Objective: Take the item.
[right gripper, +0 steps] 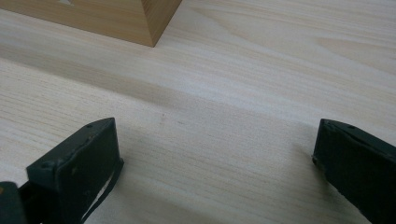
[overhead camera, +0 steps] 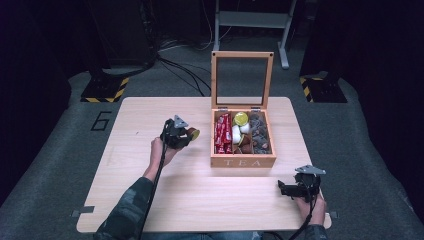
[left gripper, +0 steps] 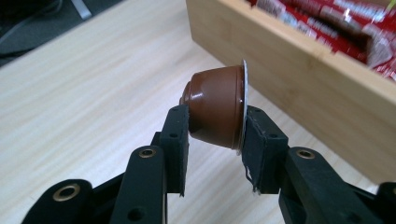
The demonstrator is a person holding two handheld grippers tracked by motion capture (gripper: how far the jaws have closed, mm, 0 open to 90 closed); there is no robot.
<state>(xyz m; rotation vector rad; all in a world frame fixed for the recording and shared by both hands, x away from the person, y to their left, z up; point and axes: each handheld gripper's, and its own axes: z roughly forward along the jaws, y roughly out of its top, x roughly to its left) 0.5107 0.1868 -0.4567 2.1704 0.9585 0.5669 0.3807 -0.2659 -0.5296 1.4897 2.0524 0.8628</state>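
beside tea box [overhead camera: 243, 162] — left tongs [left gripper: 215, 128] pinch brown capsule [left gripper: 215, 112] | right tongs [right gripper: 215, 154] agape

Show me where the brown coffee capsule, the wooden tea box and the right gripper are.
brown coffee capsule [left gripper: 217, 109], left gripper view, on its brown side wall.
wooden tea box [overhead camera: 243, 162], high view, on its front wall.
right gripper [overhead camera: 283, 189], high view, between its fingertips.

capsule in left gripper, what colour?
Brown capsule with a silver foil rim; clearest in the left gripper view.
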